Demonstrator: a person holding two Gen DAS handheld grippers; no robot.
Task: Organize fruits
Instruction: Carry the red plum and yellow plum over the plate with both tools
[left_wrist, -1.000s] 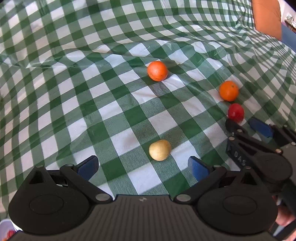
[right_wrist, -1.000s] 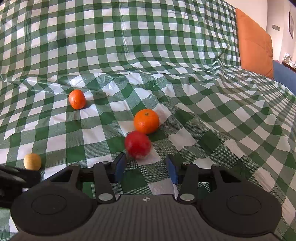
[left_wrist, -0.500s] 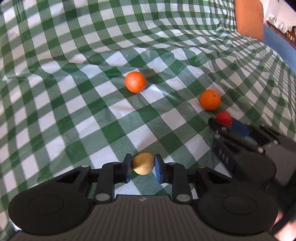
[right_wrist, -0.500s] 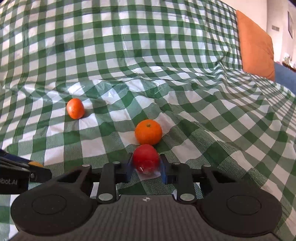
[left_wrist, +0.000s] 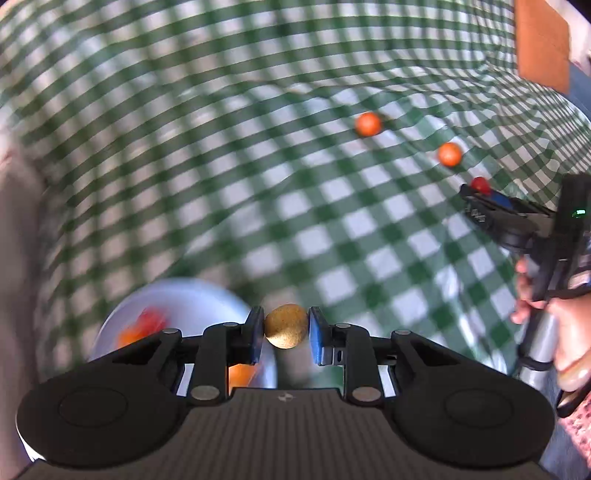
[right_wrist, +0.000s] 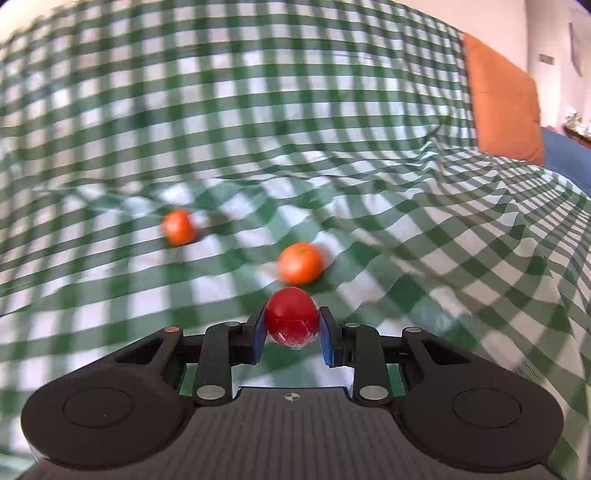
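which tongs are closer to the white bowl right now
Left. The left tongs hold the tan fruit right beside the white bowl; the right tongs, gripping the red fruit, are far across the checked cloth.

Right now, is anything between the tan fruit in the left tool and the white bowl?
Nothing visible blocks it. The left tool is shut on the round tan fruit, and the white bowl sits just left of it, open-topped, with blurred orange and red fruit already inside.
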